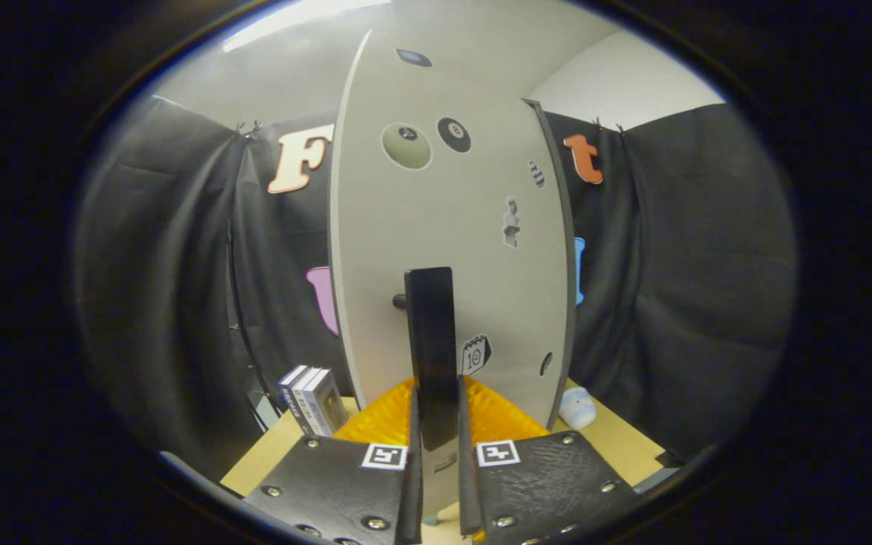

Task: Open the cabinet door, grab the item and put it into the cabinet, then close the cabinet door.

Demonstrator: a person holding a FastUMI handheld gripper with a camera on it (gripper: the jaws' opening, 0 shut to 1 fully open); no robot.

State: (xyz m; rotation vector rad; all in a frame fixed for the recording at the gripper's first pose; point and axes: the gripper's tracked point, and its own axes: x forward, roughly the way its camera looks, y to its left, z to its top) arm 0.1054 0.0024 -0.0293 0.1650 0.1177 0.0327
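The gripper is closed on the upright black handle standing directly ahead, on the cabinet door.

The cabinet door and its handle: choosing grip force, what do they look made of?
The cabinet door looks like matte painted board: flat pale face, darker edge, stickers on it. The handle looks like smooth dark plastic or coated metal, hard to tell; the gripper is shut on it.

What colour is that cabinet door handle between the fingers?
Black: the cabinet door handle shows best in the gripper view.
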